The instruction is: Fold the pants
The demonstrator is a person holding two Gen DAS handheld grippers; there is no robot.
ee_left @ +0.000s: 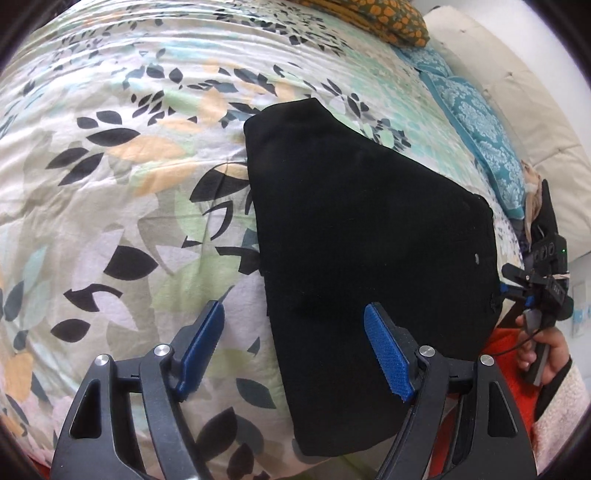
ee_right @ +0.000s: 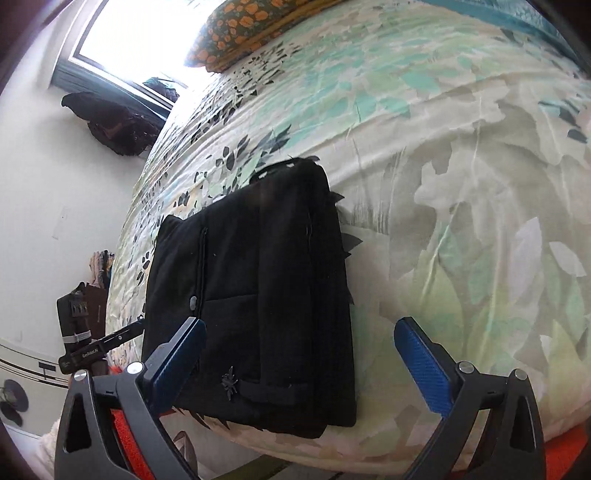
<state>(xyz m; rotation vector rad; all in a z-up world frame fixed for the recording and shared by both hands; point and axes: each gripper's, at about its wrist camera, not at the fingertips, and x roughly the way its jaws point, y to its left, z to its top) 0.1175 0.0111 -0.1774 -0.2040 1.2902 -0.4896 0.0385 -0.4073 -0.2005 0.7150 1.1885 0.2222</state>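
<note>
The black pants (ee_left: 369,240) lie folded into a compact stack on the leaf-print bedspread (ee_left: 110,166). In the right wrist view the pants (ee_right: 251,295) show a button, a pocket seam and a belt loop on top. My left gripper (ee_left: 295,325) is open and empty, hovering over the stack's near left edge. My right gripper (ee_right: 299,339) is open and empty above the stack's near end. The right gripper also shows in the left wrist view (ee_left: 543,288), held in a hand at the stack's right side. The left gripper shows in the right wrist view (ee_right: 85,339), left of the pants.
An orange-patterned pillow (ee_left: 373,18) and a teal pillow (ee_left: 480,122) lie at the head of the bed. A cream headboard (ee_left: 524,92) is at the right. A window (ee_right: 147,29) and a white wall (ee_right: 55,184) stand past the bed's left edge (ee_right: 122,258).
</note>
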